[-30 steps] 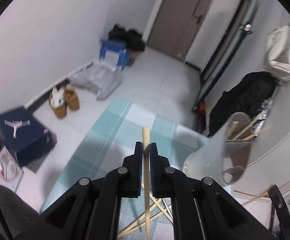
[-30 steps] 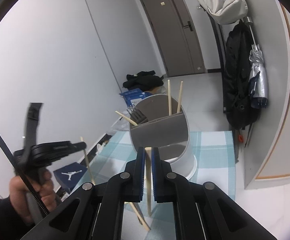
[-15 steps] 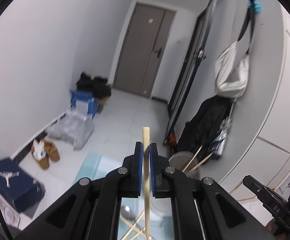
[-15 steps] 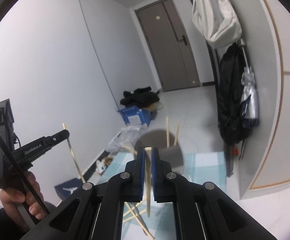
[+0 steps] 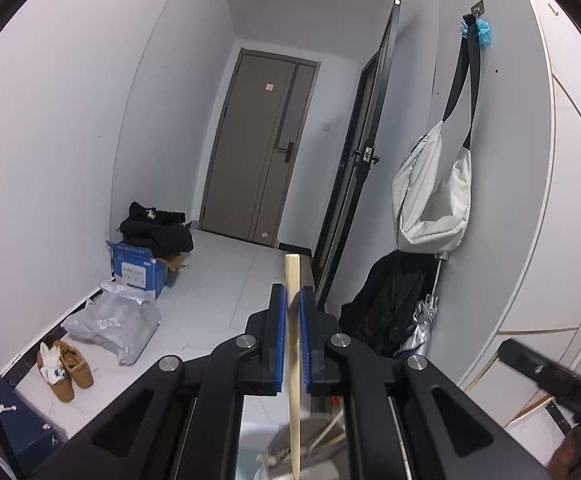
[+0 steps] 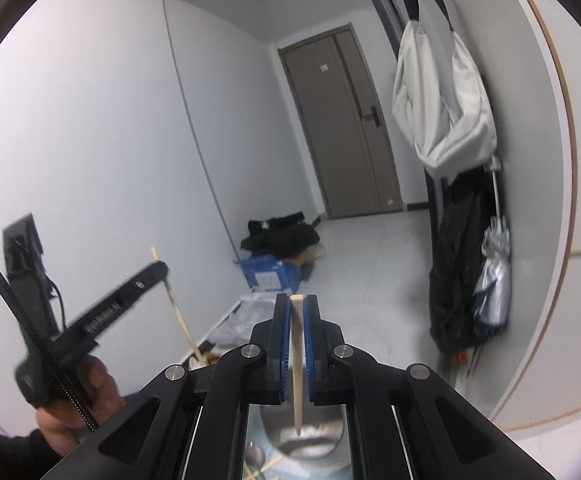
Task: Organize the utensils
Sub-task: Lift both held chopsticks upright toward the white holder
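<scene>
My left gripper is shut on a pale wooden chopstick that stands upright between the blue pads, its thin end hanging down. Below it shows the rim of the grey utensil holder, with other chopsticks in it. My right gripper is shut on a second chopstick, its point hanging above the same grey holder. In the right wrist view the left gripper appears at the left, held by a hand, with its chopstick slanting down.
A closed brown door stands at the hallway's end. On the floor lie a blue box, black clothes, a plastic bag and brown shoes. A white bag, black coat and umbrella hang on the right wall.
Both grippers have risen, each with its chopstick. The checked cloth and the holder have dropped to the bottom edge of both views, and the left view has tilted up toward the door.
</scene>
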Motion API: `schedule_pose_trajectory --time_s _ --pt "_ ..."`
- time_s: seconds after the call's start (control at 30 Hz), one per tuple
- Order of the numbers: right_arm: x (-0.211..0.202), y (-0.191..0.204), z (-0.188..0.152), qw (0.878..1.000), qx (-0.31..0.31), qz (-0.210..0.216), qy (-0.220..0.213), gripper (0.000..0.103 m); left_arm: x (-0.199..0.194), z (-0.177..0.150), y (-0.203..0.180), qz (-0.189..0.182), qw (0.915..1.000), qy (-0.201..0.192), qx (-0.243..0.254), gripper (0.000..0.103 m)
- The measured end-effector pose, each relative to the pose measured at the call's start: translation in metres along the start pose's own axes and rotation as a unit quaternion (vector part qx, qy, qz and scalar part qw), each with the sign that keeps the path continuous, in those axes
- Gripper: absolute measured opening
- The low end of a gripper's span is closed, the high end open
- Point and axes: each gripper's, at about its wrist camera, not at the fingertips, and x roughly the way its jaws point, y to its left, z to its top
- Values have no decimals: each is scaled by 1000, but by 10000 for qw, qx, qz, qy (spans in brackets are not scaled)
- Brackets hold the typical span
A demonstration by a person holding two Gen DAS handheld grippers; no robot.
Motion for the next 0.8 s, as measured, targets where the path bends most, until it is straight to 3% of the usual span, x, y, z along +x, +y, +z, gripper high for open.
schedule_pose_trajectory --time_s 0.17,0.3,0.8 --pt "18 -10 21 10000 -21 7 -91 6 19 -3 -2 -43 9999 -108 2 3" --pt "33 -13 21 9998 -117 7 -165 6 38 -13 -4 -56 9999 63 -59 3" --pt "88 -23 -29 9989 -353 22 318 6 72 -39 -12 -184 9966 635 486 3"
